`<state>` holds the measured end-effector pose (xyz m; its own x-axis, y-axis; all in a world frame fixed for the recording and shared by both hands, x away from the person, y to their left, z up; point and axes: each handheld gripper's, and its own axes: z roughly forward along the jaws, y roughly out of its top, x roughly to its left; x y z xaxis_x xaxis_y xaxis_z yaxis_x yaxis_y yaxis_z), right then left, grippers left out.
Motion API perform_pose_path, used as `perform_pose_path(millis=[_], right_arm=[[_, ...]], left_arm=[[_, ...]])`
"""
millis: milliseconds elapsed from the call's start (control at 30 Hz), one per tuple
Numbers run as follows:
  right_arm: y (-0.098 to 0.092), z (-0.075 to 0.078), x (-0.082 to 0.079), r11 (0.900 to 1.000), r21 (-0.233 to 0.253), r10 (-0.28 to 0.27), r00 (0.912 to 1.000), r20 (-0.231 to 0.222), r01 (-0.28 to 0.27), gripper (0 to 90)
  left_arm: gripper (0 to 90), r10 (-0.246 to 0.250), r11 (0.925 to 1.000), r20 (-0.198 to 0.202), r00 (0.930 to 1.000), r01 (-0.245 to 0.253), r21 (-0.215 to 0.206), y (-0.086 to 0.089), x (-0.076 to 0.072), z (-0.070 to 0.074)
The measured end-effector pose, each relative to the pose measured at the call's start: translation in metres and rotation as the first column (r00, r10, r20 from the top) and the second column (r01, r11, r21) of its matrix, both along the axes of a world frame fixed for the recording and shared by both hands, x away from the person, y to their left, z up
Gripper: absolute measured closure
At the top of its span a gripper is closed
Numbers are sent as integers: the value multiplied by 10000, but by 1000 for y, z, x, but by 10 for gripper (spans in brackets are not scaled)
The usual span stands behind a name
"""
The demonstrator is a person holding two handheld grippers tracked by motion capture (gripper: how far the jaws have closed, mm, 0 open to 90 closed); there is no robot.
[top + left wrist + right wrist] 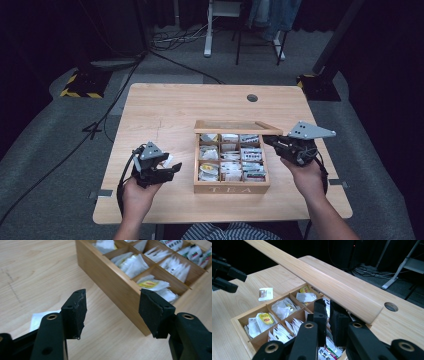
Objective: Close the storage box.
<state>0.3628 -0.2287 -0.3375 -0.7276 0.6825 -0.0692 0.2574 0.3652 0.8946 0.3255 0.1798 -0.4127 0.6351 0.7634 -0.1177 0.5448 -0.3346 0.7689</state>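
A wooden tea box (231, 189) stands open at the table's middle, its lid (237, 127) raised at the back. Its compartments hold several white and coloured tea bags. My left gripper (171, 168) hovers open just left of the box, nothing between its jaws (112, 312). A single white tea bag (167, 160) lies flat on the table beside it, also the tea bag (265, 293) seen from the right. My right gripper (267, 141) sits at the box's right rear corner, jaws shut (328, 315) over the compartments, just in front of the lid (324, 280); I see nothing held.
The light wooden table (150, 107) has a round cable hole (252, 98) near its far edge. Beyond it are dark floor, cables, stands with yellow-black bases (82, 85) and a white desk leg (208, 30).
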Motion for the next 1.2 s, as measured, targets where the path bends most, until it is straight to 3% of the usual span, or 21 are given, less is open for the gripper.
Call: perform_pose_path(millis=[167, 200, 467, 633, 667, 767, 900, 1000, 1200], right_arm=[[-1, 1, -1, 9998, -178, -63, 9998, -206, 59, 803], [-2, 1, 0, 9997, -237, -117, 9996, -249, 112, 801], [-16, -1, 4, 9994, -183, -327, 9943, -1015, 310, 756], [-19, -1, 4, 9992, -242, -337, 9904, -1343, 308, 753], [-20, 0, 4, 9992, -242, -337, 9897, -1394, 306, 753], [-20, 1, 3, 9992, -249, -338, 9879, -1511, 303, 750], [-22, 4, 2, 9995, -156, -316, 9823, -1846, 293, 717], [-25, 5, 2, 9990, -69, -442, 9753, -2163, 438, 703], [-29, 8, 1, 9980, -47, -615, 9655, -2532, 623, 691]], left_arm=[[401, -356, 9991, -84, 9993, 358, 220, -6, -6, -7], [401, -424, 9983, -313, 9986, 436, 384, -9, -9, -12], [399, -810, 9937, -834, 9932, 870, 704, -15, -14, -31], [398, -1017, 9880, -1240, 9871, 1148, 1034, -20, -11, -48], [397, -1128, 9829, -1409, 9836, 1312, 1294, -23, -9, -53], [396, -1239, 9768, -1548, 9802, 1479, 1550, -28, -8, -59], [392, -1376, 9713, -1704, 9757, 1666, 1695, -29, -6, -63], [385, -1240, 9756, -1770, 9764, 1525, 1580, -30, -5, -67], [377, -1275, 9718, -1795, 9755, 1591, 1740, -32, -4, -74]])
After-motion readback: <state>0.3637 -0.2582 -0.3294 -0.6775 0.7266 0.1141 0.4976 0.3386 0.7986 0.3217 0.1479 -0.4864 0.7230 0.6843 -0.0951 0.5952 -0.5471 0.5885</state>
